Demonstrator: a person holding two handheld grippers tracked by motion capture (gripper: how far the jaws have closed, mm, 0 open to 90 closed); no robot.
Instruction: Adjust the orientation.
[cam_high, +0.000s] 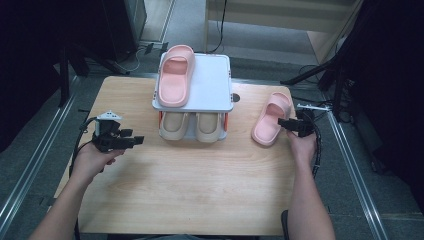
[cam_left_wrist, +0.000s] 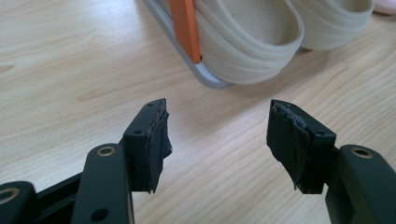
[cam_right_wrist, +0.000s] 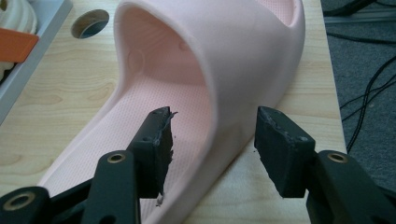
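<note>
A pink slipper (cam_high: 270, 120) lies on the wooden table (cam_high: 190, 180) at the right, toe toward the person. My right gripper (cam_high: 282, 122) stands open at its right side. In the right gripper view the jaws (cam_right_wrist: 212, 140) straddle the slipper's (cam_right_wrist: 210, 60) side wall, one jaw over the footbed and one outside, with gaps on both sides. A second pink slipper (cam_high: 175, 75) rests on top of a small white rack (cam_high: 212, 85). Two beige slippers (cam_high: 174, 125) (cam_high: 207, 126) sit on its lower shelf. My left gripper (cam_high: 132, 140) hovers open at the left, nothing between its jaws (cam_left_wrist: 217, 140).
The rack's grey base edge (cam_left_wrist: 205, 77) and an orange post (cam_left_wrist: 186, 28) lie just ahead of the left gripper, with a beige slipper (cam_left_wrist: 252, 42) behind. A round hole (cam_high: 235, 97) pierces the table by the rack. The table's right edge runs close beside the right gripper.
</note>
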